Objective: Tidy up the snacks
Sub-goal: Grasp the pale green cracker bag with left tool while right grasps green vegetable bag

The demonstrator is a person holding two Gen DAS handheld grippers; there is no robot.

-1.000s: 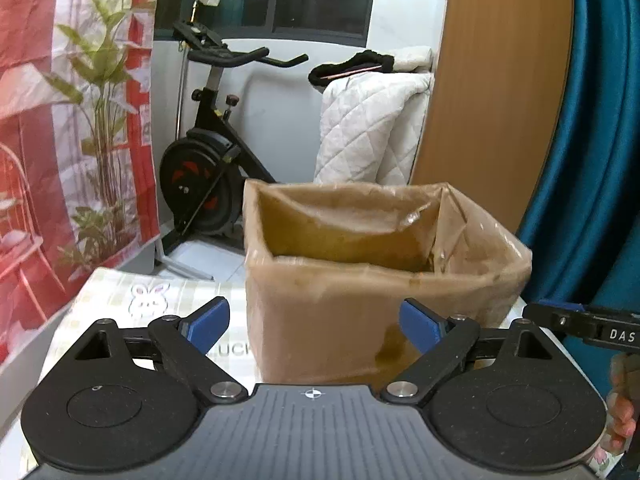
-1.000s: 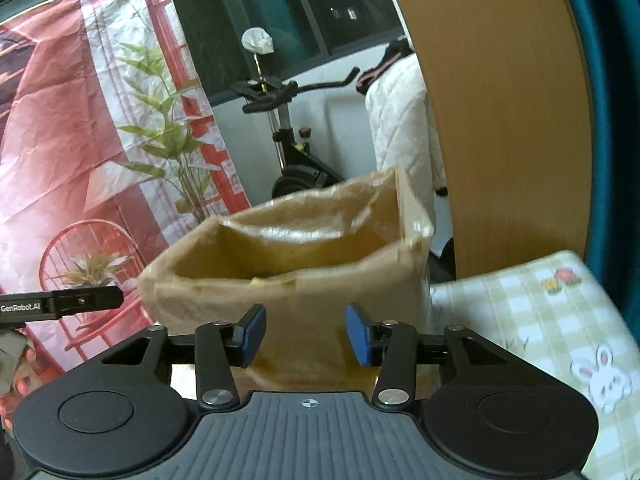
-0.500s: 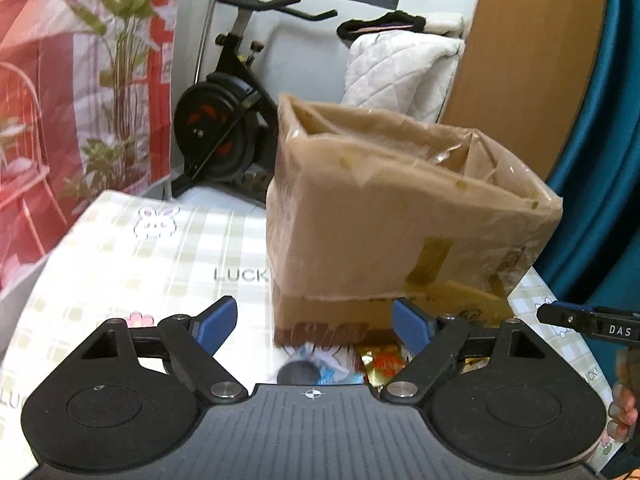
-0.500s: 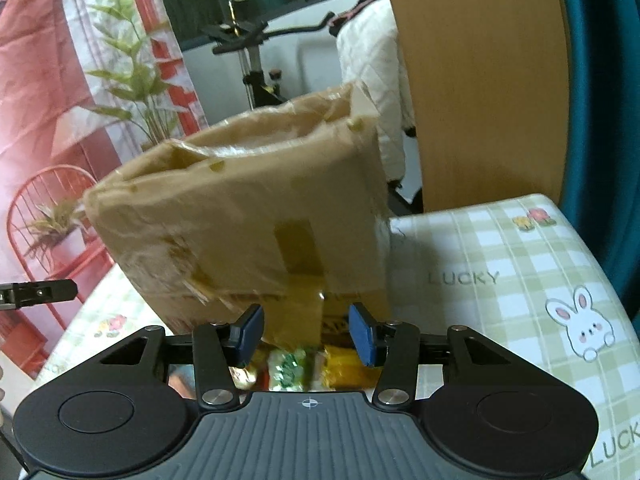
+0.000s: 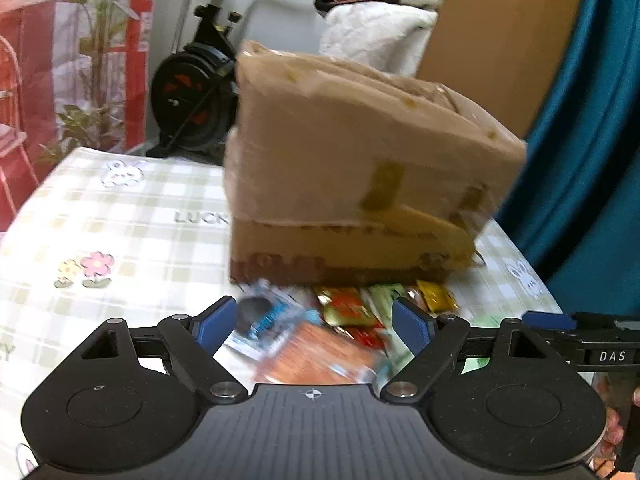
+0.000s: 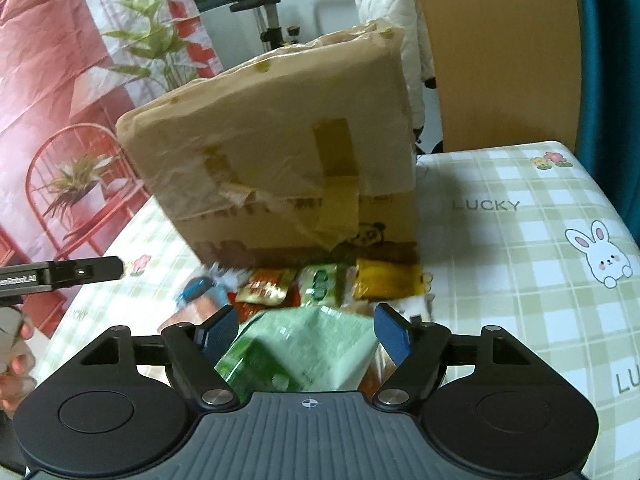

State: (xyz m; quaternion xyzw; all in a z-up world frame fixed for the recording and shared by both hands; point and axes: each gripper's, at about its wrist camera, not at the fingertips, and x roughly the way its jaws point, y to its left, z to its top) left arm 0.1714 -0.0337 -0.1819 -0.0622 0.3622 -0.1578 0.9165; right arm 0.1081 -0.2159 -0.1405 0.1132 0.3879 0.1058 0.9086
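Observation:
A brown cardboard box (image 5: 360, 184) lined with plastic stands on the checked tablecloth; it also shows in the right wrist view (image 6: 288, 152). Several snack packets lie in front of it: a blue packet (image 5: 264, 320), an orange packet (image 5: 316, 356), a red packet (image 6: 264, 292), a yellow packet (image 6: 388, 280) and a large green packet (image 6: 296, 352). My left gripper (image 5: 312, 324) is open above the blue and orange packets. My right gripper (image 6: 306, 328) is open with the green packet between its fingers, which do not touch it.
The table (image 6: 520, 240) has a cloth with rabbits and "LUCKY" print. An exercise bike (image 5: 196, 92) stands behind the table. A wooden panel (image 5: 500, 32) and a teal curtain (image 5: 592, 140) are at the right. A red plant banner (image 6: 60, 60) hangs at the left.
Both grippers have dropped and tilted down from the box's rim towards the snack pile in front of it. The right gripper has opened wider.

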